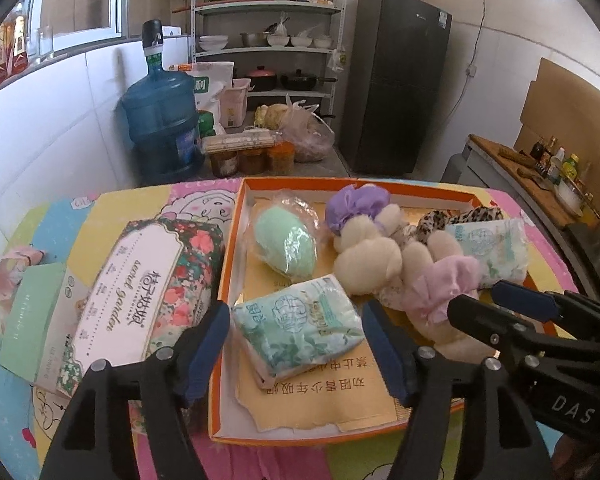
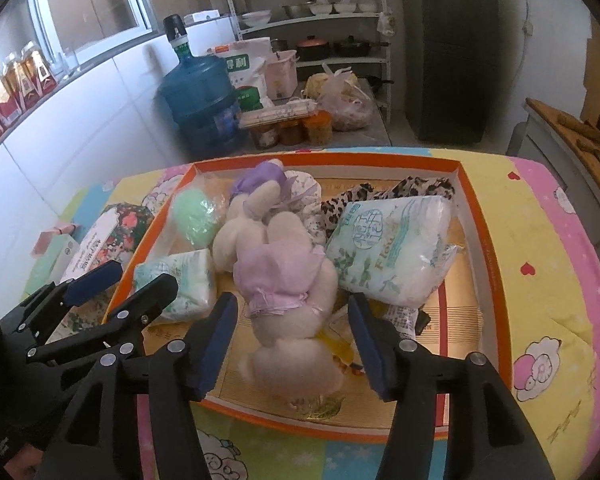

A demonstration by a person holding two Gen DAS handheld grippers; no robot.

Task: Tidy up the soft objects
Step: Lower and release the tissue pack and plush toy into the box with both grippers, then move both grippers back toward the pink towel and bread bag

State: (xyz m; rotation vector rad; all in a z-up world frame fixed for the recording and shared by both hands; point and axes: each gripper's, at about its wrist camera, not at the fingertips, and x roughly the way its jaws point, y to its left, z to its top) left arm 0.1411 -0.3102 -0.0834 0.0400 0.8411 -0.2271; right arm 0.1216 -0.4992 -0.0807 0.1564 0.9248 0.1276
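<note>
The left gripper (image 1: 296, 354) has its jaws spread around the near tissue pack (image 1: 298, 326), which lies in the tray (image 1: 224, 280) at the near-left corner. The pads stand clear of the pack on both sides, so nothing is pinched. The pack's long axis runs roughly from 10 to 4 o'clock in the left wrist view, skewed to the line between the pads.

The right gripper (image 2: 290, 342) is also spread, with the plush toy (image 2: 288, 284) lying between the jaws. Its long axis points toward 12 o'clock, away along the fingers, and I see no pad pressing on it.

A second tissue pack (image 2: 387, 248) rests at about 1 o'clock from the right jaws, just beside the toy. The floral pack (image 1: 140, 292) lies outside the tray, at 10 o'clock from the left jaws (nearer that hand by far). If it goes in next, the left hand is the likelier one to swing over.
</note>
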